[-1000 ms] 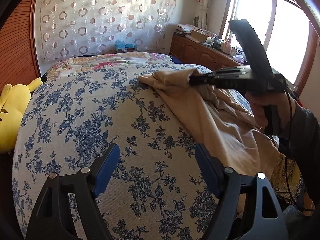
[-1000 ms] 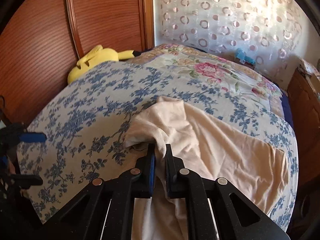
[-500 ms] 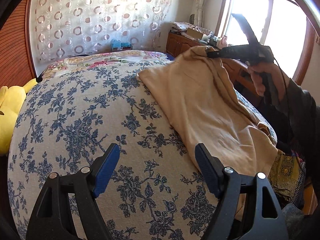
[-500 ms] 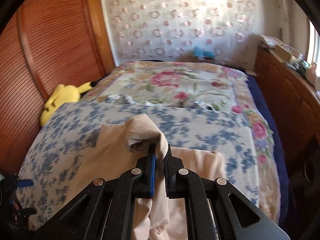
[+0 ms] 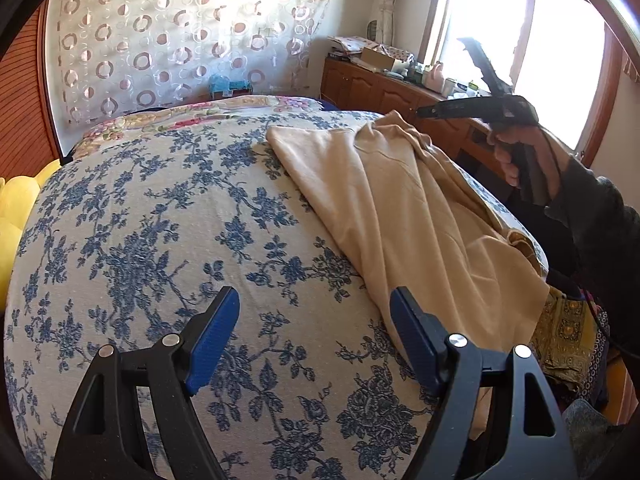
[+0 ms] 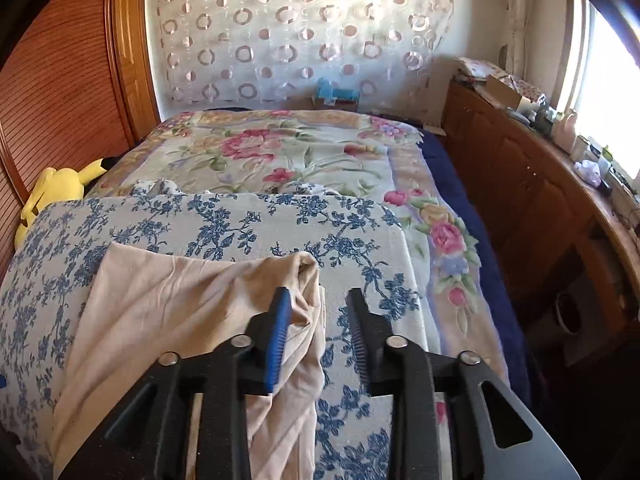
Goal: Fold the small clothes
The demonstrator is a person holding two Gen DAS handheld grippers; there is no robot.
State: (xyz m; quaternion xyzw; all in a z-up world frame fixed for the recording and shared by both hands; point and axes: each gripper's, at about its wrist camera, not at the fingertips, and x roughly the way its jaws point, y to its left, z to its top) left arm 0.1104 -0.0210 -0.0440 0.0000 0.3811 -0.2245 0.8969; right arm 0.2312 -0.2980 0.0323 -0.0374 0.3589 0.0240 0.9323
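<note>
A beige garment [image 5: 404, 216] lies spread over the right side of the blue-flowered sheet [image 5: 160, 240], one end draping over the bed's near edge. In the right wrist view the same beige garment [image 6: 176, 304] has a raised fold lying loose between the jaws of my right gripper [image 6: 320, 320], which are opening; the pads do not press on it. From the left wrist view, the right gripper [image 5: 424, 111] hovers just above the garment's far corner, held by a hand. My left gripper [image 5: 316, 332] stands open over bare sheet, left of the garment's near edge.
A yellow plush toy [image 6: 52, 196] lies by the wooden headboard [image 6: 60, 80] on the left. A pink-flowered blanket [image 6: 288, 152] covers the far half of the bed. A wooden cabinet [image 6: 540, 200] with clutter runs along the right under the window. Patterned clothes [image 5: 568, 340] sit at the bed's near right.
The right gripper carried the garment's corner across to the right, laying it flatter, then its jaws parted and let the fold drop. The left gripper stayed in place, open.
</note>
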